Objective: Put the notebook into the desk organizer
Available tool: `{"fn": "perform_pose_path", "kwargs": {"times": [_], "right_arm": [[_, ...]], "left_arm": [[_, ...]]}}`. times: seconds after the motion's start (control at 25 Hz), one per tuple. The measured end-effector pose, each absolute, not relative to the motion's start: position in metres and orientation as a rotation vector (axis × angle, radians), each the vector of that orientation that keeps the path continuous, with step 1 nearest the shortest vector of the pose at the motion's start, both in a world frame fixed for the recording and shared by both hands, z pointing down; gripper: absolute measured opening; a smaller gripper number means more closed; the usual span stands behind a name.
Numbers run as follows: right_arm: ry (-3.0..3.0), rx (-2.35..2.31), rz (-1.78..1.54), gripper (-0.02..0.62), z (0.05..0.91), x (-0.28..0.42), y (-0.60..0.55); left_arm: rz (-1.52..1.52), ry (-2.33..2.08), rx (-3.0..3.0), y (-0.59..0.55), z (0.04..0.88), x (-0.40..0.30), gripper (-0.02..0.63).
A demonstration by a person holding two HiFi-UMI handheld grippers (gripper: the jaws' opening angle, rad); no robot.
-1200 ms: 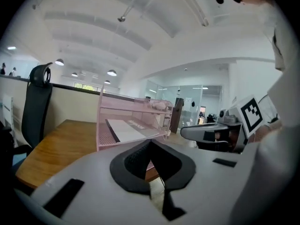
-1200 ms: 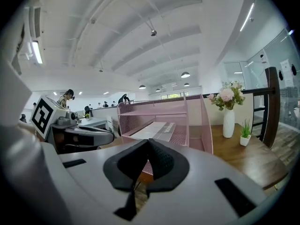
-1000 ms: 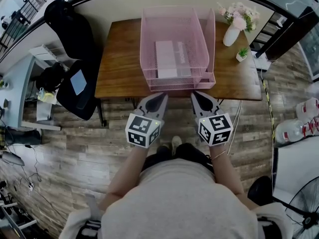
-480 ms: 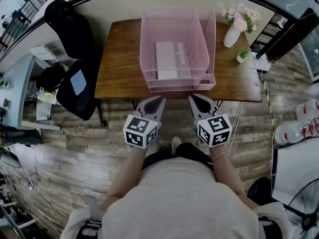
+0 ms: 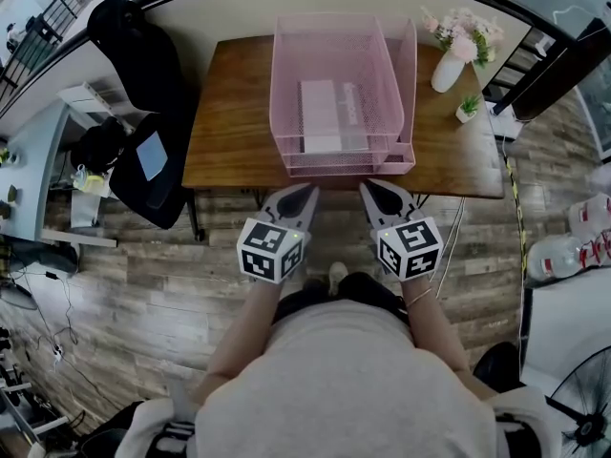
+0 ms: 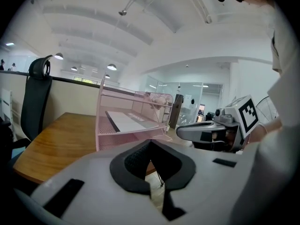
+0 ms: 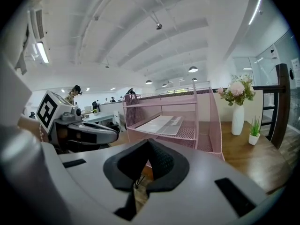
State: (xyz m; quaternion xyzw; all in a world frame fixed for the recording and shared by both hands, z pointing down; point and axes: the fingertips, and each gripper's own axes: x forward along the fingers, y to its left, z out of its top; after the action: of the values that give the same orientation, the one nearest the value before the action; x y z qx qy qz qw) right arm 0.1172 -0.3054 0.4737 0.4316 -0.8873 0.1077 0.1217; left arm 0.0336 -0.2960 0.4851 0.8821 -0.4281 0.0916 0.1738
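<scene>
- Wooden desk (image 5: 229, 122) carries the pink desk organizer (image 5: 286, 84); the notebook (image 5: 321, 117) lies flat on its shelf.
- Left gripper (image 5: 307, 190) and right gripper (image 5: 368, 189) hover at the desk's near edge, jaws closed, empty.
- Nothing has visibly shifted since a second ago.

A brown wooden table (image 5: 229, 113) stands on a plank floor (image 5: 143, 284), with its far edge close to a low partition wall (image 5: 220, 12). A pink wire-mesh desk organizer (image 5: 289, 93) sits on the middle of the top, reaching from near the far edge to just short of the near edge. To its right stands a white vase (image 5: 446, 70) of pink flowers. Just beside the vase is a small green plant (image 5: 467, 106) in a white pot.
</scene>
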Motion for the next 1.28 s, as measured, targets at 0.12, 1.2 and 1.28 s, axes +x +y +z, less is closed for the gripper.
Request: {"fn": "perform_pose_path", "kwargs": {"times": [0.12,1.2,1.28], "right_arm": [[-2.599,1.255,0.315,0.011,0.473,0.116,-0.306],[-2.606,1.224,0.269,0.009,0.470,0.115,-0.311],[-2.608,1.219,0.261,0.009,0.469,0.114,-0.310]], "left_arm": [[0.245,-1.221,2.501,-0.297,0.484,0.033,0.011],[0.133,-1.199,2.413,-0.307,0.486,0.032,0.011],[0.141,-1.204,2.418,-0.307,0.486,0.031,0.011]]}}
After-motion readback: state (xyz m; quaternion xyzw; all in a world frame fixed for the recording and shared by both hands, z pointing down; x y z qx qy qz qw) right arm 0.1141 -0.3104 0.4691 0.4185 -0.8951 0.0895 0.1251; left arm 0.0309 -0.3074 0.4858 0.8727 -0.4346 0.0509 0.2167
